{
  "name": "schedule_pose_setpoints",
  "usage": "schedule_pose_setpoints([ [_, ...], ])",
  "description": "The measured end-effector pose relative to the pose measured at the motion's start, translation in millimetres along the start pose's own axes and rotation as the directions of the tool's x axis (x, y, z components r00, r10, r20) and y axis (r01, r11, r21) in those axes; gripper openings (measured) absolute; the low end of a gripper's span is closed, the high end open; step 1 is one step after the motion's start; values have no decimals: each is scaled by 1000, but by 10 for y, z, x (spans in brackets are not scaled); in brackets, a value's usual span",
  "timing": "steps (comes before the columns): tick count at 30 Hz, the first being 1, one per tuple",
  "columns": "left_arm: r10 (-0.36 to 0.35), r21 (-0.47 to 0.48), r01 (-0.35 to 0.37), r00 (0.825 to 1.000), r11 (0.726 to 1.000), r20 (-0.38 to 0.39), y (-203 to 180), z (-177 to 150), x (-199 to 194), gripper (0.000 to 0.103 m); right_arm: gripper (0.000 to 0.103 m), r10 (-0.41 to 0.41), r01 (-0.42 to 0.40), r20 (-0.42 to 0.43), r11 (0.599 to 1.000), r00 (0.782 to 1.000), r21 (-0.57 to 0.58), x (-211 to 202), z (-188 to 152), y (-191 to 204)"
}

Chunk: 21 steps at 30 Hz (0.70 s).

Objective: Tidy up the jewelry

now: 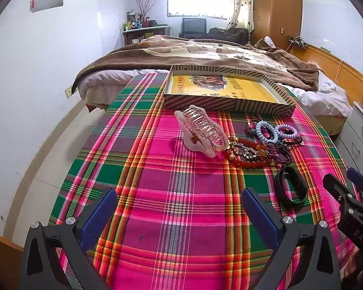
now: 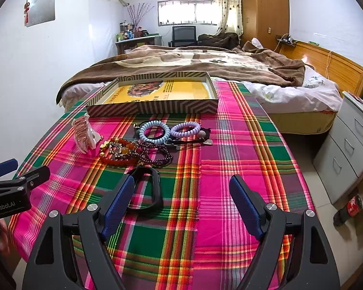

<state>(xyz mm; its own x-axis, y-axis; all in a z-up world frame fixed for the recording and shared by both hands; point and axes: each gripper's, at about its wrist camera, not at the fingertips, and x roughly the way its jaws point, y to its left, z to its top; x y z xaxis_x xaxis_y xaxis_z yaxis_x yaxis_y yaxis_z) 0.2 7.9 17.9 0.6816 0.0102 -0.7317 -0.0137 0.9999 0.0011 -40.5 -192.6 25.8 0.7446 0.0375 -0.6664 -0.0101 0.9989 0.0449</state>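
A pink hair claw [image 1: 200,130] [image 2: 83,135] lies on the plaid cloth, in front of a shallow striped box [image 1: 230,102] [image 2: 155,107] with a yellow printed bottom. Right of the claw sit red and dark bead bracelets [image 1: 251,153] [image 2: 130,152], a blue spiral hair tie [image 1: 266,131] [image 2: 155,131] and a lilac one [image 1: 288,131] [image 2: 185,129]. A black wristband [image 1: 290,186] [image 2: 147,188] lies nearest. My left gripper [image 1: 179,207] is open above bare cloth, short of the claw. My right gripper [image 2: 182,198] is open, its left finger over the wristband's edge.
The plaid-covered table [image 2: 230,169] stands against a bed with a brown blanket [image 2: 193,60]. Grey drawers [image 2: 351,145] and a cola bottle [image 2: 353,205] are on the right. The white wall and tiled floor lie to the left. Black cords with a metal tag [image 2: 203,140] rest beside the hair ties.
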Motion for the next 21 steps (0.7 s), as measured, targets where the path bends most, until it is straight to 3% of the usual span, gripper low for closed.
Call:
schedule_pose_setpoints([
  [5, -11, 3, 11, 1000, 1000, -4, 18, 27, 37, 103, 81, 1, -1, -9, 1000, 1000, 1, 41, 23, -8],
  [10, -77, -9, 77, 997, 997, 10, 149, 74, 69, 103, 81, 22, -23, -36, 1000, 999, -5, 130, 21, -26],
  [17, -93, -26, 93, 996, 995, 13, 355, 193, 127, 103, 81, 118, -125, -126, 991, 985, -49, 339, -31, 110],
  [19, -104, -32, 104, 995, 994, 8, 395, 211, 155, 103, 79, 161, -169, -132, 985, 978, -48, 345, -59, 156],
  [21, -105, -42, 105, 994, 994, 4, 440, 218, 184, 103, 70, 181, -192, -124, 978, 976, -82, 333, -71, 246],
])
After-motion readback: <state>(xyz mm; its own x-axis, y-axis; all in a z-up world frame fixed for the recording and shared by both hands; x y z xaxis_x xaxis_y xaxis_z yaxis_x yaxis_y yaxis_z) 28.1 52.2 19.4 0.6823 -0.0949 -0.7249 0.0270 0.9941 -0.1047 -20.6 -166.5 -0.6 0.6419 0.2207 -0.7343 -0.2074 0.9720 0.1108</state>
